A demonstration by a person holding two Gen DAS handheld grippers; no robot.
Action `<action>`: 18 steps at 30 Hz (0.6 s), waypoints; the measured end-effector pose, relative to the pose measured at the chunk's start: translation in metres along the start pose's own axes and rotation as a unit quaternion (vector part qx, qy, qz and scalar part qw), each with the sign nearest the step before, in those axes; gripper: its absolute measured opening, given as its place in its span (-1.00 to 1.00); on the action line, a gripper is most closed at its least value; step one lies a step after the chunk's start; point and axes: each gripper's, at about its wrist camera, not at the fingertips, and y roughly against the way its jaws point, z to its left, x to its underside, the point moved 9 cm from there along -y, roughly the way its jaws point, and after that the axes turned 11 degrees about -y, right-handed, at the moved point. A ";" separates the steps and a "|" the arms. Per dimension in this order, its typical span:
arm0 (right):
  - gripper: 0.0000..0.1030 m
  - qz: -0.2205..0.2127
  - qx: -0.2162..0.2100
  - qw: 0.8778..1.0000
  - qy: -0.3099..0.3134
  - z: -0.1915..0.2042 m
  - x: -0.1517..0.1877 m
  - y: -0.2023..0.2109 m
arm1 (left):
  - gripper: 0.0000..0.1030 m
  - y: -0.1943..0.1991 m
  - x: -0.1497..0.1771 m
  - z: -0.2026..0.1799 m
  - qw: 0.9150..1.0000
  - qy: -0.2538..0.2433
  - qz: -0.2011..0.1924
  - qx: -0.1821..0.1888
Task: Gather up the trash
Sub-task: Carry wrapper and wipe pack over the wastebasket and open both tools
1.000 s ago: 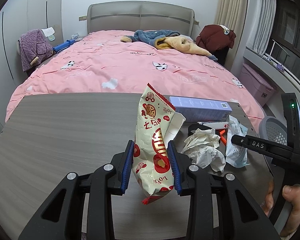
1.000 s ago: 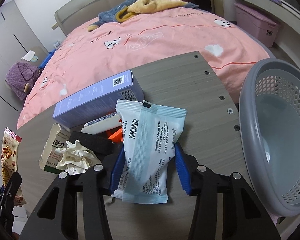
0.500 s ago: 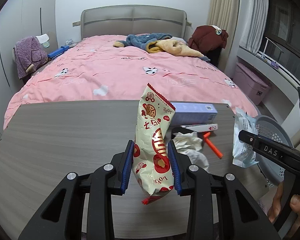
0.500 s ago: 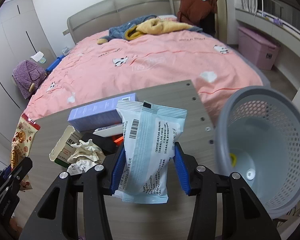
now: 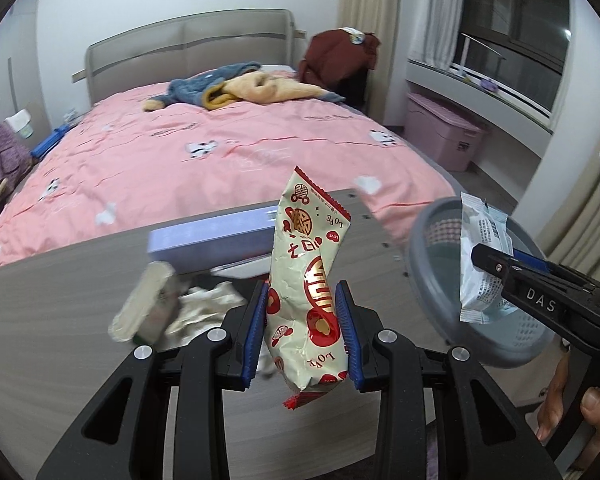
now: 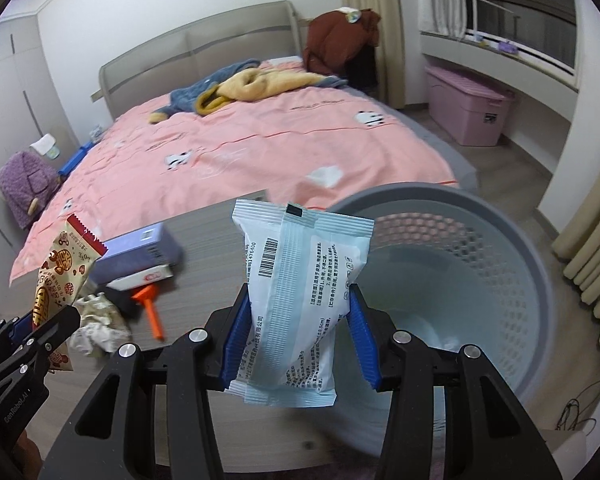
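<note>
My left gripper (image 5: 302, 330) is shut on a cream and red snack bag (image 5: 307, 280) held upright above the wooden table (image 5: 60, 320). My right gripper (image 6: 298, 346) is shut on a pale blue wet-wipe packet (image 6: 296, 300), which hangs just left of and over the rim of the grey perforated waste basket (image 6: 520, 280). In the left wrist view the same packet (image 5: 482, 264) sits in front of the basket (image 5: 432, 280) at the right. The snack bag (image 6: 62, 268) shows at the far left of the right wrist view.
On the table lie a lavender box (image 5: 208, 242), a crumpled paper wad (image 5: 208, 304), a small carton (image 5: 140, 308) and an orange tool (image 6: 150, 308). A pink-covered bed (image 5: 220, 152) lies beyond. A pink storage bin (image 6: 468, 112) stands by the window. A hand (image 5: 572, 404) shows at the lower right.
Both grippers have swung to the right with their bags. The basket has come from the right edge to just beside the wipe packet, and the table clutter has slid left.
</note>
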 end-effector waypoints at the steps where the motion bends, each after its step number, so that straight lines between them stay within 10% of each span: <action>1: -0.11 -0.004 0.009 1.000 -0.004 -0.012 -0.004 0.001 | -0.35 -0.004 -0.005 -0.011 1.000 -0.009 0.000 0.007; 18: -0.11 0.001 0.066 0.997 -0.042 -0.133 -0.017 -0.007 | -0.35 -0.065 -0.053 -0.150 0.989 -0.096 0.022 0.112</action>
